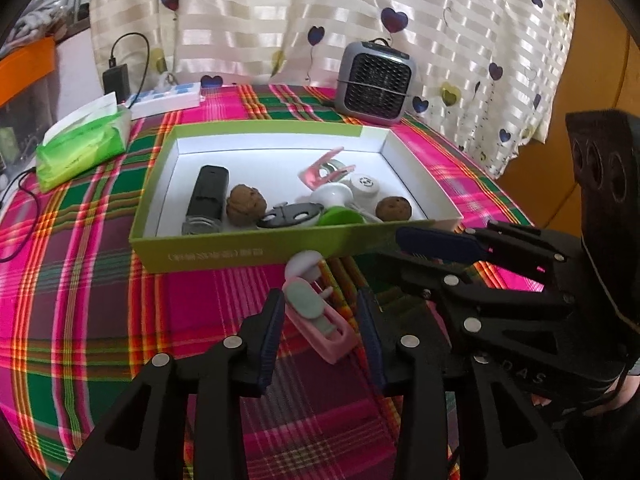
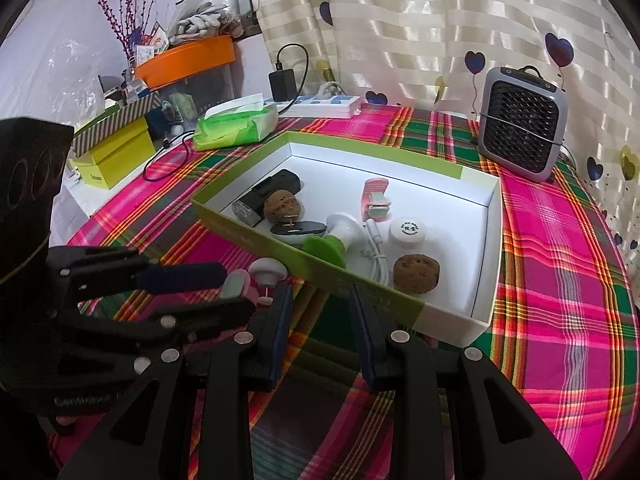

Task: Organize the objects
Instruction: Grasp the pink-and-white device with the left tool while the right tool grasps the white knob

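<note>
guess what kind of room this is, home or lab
Most likely a home, perhaps a living room or bedroom corner. A heart-print curtain hangs behind a table under a plaid tablecloth, with a tissue pack, a small desk fan and cluttered household boxes beside it.

My left tool (image 1: 320, 322) tilts down toward the tabletop with its blue-padded fingers (image 1: 272, 332) spread, neither pad pressing on anything; my right tool (image 2: 320, 320) slants down at much the same angle, its jaws partly apart and nothing between them; the two sit close side by side, the right one's black frame crossing the right edge of the left wrist view; a little of my hand (image 1: 624, 394) shows behind that frame.
</note>
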A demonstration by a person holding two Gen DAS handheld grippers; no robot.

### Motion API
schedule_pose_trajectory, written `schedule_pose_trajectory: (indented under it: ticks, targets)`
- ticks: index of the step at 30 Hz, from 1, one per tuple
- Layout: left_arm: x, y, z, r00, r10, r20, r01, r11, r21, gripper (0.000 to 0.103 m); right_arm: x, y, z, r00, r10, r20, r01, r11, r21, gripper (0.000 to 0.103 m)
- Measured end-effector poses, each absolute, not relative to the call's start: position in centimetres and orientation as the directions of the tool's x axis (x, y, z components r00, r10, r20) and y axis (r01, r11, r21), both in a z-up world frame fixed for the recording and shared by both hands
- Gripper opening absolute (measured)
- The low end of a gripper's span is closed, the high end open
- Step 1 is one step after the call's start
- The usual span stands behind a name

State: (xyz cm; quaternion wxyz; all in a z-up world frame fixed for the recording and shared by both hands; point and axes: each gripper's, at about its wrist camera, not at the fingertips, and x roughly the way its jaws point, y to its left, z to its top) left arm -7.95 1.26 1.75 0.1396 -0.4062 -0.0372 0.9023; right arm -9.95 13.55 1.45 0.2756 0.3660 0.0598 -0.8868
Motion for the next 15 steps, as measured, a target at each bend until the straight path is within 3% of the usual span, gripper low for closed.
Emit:
schedule_pose_trajectory:
  ticks: [13, 15]
  targets:
    - [-7.9, 1.8, 0.7, -0.619, 0.202, -0.759, -0.205, -0.974, -0.093, 0.034, -9.9, 13.4, 1.5, -0.581, -0.442, -0.684, 0.533, -0.841, 0.091, 0.031]
    - [-7.7, 1.8, 0.6, -0.624, 0.175, -0.761, -0.194, -0.979, -0.066, 0.022, -9.9, 13.4, 1.5, -0.579, -0.445, -0.683, 0.535, -0.84, 0.093, 0.031]
